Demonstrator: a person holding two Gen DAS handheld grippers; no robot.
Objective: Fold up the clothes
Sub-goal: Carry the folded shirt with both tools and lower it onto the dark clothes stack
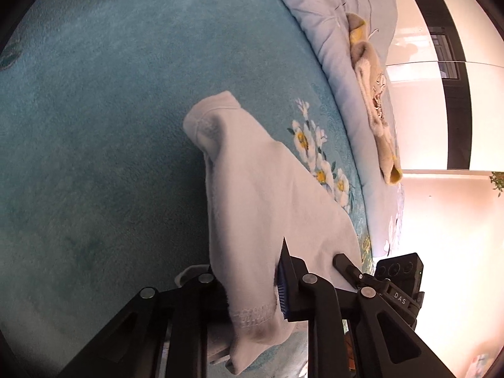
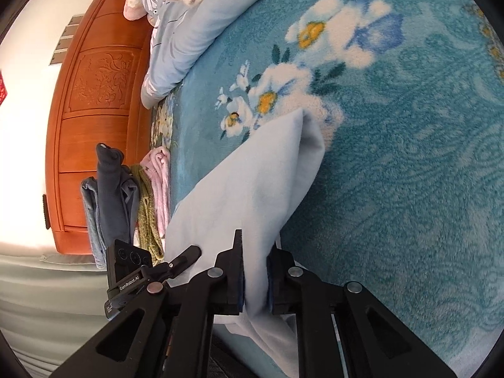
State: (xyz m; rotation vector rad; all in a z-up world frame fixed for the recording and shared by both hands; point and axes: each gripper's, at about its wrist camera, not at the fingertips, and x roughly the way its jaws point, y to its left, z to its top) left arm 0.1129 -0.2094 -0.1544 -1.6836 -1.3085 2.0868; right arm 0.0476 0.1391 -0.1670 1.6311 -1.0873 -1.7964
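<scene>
A pale blue garment (image 1: 252,189) hangs between both grippers above a teal flowered blanket (image 1: 94,126). My left gripper (image 1: 252,286) is shut on its hemmed edge; the cloth drapes over the left finger and hides it, and the right finger's blue pad (image 1: 283,293) shows. In the right wrist view the same garment (image 2: 252,189) runs forward in a folded point onto the blanket (image 2: 409,189). My right gripper (image 2: 255,280) is shut on it, cloth pinched between both pads.
A light blue flowered quilt (image 1: 330,31) lies along the blanket's far side with a cream and yellow garment (image 1: 375,94) on it. A stack of folded clothes (image 2: 126,195) stands by the orange wooden headboard (image 2: 94,110). The other gripper's camera (image 1: 400,271) shows at the right.
</scene>
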